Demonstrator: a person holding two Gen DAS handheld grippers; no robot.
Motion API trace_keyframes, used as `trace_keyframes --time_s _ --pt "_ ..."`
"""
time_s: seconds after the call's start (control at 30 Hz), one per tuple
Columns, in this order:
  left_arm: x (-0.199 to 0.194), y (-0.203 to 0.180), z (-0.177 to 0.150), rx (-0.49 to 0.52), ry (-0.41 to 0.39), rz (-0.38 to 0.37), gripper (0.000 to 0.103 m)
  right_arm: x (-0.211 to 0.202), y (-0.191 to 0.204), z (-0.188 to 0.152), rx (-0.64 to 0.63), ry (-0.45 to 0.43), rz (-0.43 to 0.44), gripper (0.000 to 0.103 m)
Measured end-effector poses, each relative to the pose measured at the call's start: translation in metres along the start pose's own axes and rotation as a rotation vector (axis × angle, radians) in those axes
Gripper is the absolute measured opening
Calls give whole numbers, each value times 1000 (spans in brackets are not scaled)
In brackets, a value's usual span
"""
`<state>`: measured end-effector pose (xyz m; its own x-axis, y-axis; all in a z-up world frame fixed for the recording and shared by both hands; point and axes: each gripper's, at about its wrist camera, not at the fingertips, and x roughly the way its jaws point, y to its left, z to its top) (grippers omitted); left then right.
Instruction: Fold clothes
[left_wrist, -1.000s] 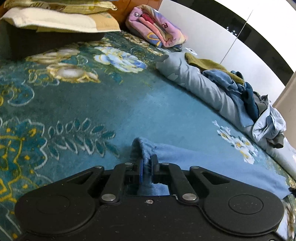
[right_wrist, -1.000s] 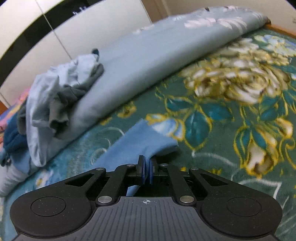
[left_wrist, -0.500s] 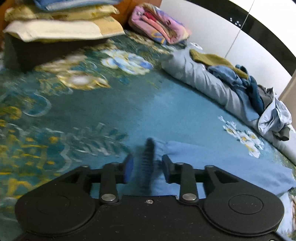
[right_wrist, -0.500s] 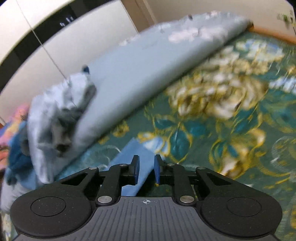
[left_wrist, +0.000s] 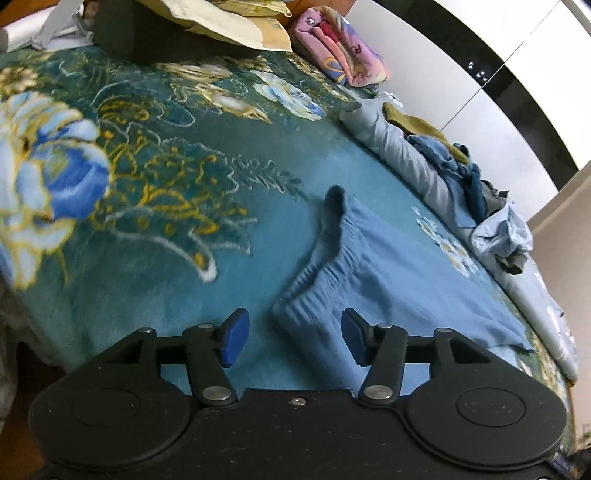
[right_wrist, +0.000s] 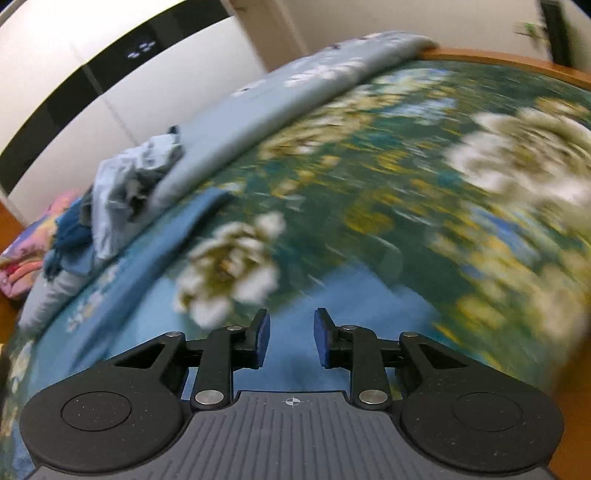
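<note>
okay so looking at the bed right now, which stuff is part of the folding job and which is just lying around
Job: blue garment lying flat; left gripper and right gripper, both open.

Lying about: crumpled clothes pile, pink folded blanket, grey quilt, floral bedspread.

Even, soft indoor light is seen, without hard shadows. Heavy motion blur is shown beyond the right gripper's fingers (right_wrist: 260, 338); edges are bent by fisheye distortion.

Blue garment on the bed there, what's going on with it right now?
A person with two handheld grippers is folding clothes on a floral teal bedspread. The blue ribbed-waist garment lies flat on it. The left gripper is open, its fingers either side of the waistband without pinching. The right gripper is open too, holding nothing. Unfolded clothes wait heaped behind.
</note>
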<state>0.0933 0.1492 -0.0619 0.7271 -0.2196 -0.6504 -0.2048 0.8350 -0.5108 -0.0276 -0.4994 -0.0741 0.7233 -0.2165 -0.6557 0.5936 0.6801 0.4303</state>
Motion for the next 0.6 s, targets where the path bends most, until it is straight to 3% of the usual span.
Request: trace_keyframes --time_s 0.1,0.3,0.43,0.6 --pt "-2 -6 -8 11 9 -33 62 -11 -28 -17 97 8 2 26" --pt "13 -21 -20 62 39 -41 69 2 -40 -27 178 39 63 26" --pt "18 -21 -27 63 32 -49 75 19 -29 -30 148 54 75 27" --pt "24 -23 -28 50 7 -85 72 21 -22 -31 142 50 111 27"
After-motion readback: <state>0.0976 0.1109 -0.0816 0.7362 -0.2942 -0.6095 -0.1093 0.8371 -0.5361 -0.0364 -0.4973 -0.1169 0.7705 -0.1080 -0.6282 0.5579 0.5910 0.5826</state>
